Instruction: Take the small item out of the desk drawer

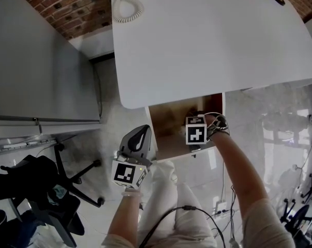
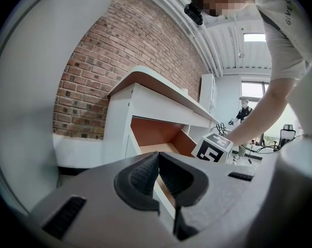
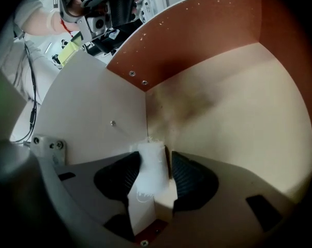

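- Small white item [image 3: 148, 175]: straddled in drawer [image 3: 238, 102] corner by right gripper [image 3: 156, 158], jaws wide for clearance, unclamped.
- Left gripper [image 2: 157, 163]: parked outside drawer, jaws together, empty.

Soft, even overhead light in the head view, no hard shadows on the white counter [image 1: 207, 40]. Washed out and glary on the shiny floor [image 1: 280, 138] right of the drawer [image 1: 168, 128], noticeably darker at the back of the drawer under the counter edge. Massive fisheye bend in both gripper views, with black vignetting all round. Bright daylight from a window [image 2: 255, 90] far beyond the drawer, a bit blown. Dim and warm-toned inside the drawer up close, smudgy shadow in its corner, the white item [image 3: 153, 169] there soft and out of focus.
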`<state>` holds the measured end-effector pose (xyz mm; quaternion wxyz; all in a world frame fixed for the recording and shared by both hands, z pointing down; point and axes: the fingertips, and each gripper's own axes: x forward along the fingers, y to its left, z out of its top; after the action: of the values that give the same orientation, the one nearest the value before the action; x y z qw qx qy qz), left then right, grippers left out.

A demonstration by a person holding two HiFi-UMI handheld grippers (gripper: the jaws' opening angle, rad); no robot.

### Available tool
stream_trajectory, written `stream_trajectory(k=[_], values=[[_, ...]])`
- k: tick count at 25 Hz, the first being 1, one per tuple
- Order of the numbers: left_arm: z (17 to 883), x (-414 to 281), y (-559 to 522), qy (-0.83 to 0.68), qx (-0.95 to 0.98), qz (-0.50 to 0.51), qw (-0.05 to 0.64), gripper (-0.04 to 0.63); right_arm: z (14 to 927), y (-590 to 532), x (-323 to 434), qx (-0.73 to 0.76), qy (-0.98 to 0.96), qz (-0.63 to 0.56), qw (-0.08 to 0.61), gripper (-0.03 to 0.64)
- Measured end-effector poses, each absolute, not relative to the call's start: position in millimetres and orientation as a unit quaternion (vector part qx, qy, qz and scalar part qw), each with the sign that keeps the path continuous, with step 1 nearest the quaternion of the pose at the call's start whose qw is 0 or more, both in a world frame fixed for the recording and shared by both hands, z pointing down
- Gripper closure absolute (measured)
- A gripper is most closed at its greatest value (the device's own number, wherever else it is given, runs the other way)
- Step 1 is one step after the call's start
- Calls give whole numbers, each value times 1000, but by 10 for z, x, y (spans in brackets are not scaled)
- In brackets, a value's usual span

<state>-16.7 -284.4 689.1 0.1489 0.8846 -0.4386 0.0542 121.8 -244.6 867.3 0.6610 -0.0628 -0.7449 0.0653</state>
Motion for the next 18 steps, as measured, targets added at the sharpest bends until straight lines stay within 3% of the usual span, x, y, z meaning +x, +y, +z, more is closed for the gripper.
stream_trajectory(k=[5,18], values=[[6916,-164,-2851,-442,883,52,150,591,8647,-2411,1204,-80,-744,96,657,453],[6986,-189,-2805,-443,881,54,154,591,8628,-2416,1234,-40,-762,71,642,465]])
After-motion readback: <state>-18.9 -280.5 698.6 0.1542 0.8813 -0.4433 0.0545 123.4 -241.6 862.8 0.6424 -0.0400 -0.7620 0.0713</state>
